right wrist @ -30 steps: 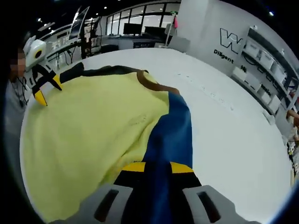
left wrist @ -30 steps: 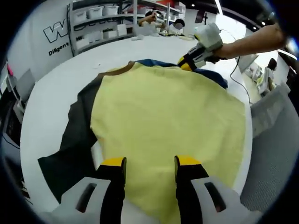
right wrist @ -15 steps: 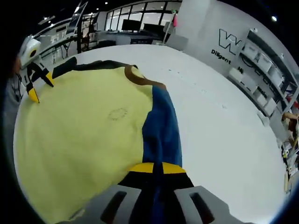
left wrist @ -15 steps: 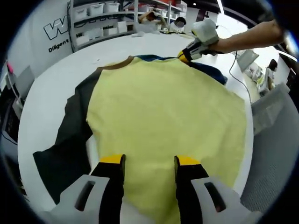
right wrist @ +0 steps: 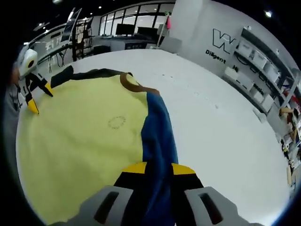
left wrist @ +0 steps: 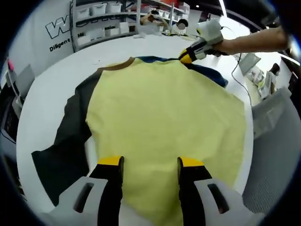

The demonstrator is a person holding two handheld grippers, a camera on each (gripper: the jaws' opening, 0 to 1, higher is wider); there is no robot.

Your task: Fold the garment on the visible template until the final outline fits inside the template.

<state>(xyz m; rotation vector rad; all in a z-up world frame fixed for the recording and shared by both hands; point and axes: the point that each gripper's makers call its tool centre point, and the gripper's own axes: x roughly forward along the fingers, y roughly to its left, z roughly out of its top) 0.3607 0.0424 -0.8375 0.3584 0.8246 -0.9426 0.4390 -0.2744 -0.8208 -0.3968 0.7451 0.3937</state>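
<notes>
A yellow garment body (left wrist: pixel 164 108) lies spread flat on the round white table (left wrist: pixel 56 84). It has a brown collar (left wrist: pixel 117 66), a dark sleeve (left wrist: pixel 66 146) on one side and a blue sleeve (left wrist: pixel 211 75) on the other. My left gripper (left wrist: pixel 150 165) is open, its jaws wide apart over the yellow hem. Seen from the right gripper view, the left gripper (right wrist: pixel 41 100) sits at the far hem, jaws spread. My right gripper (right wrist: pixel 159 168) is shut on the blue sleeve (right wrist: pixel 157 136), which runs out straight between its jaws beside the yellow body (right wrist: pixel 80 136). In the left gripper view the right gripper (left wrist: pixel 184 57) sits by the shoulder.
A person's arm (left wrist: pixel 249 42) holds the right gripper. Shelves with bins (left wrist: pixel 99 23) line the wall behind the table. Grey fabric (left wrist: pixel 273 141) hangs past the table edge near the hem. Bare tabletop (right wrist: pixel 221 141) stretches beyond the blue sleeve.
The right gripper has pulled the blue sleeve out straighter along the yellow body, and its jaws narrowed, then widened slightly. The left gripper has stayed open over the hem.
</notes>
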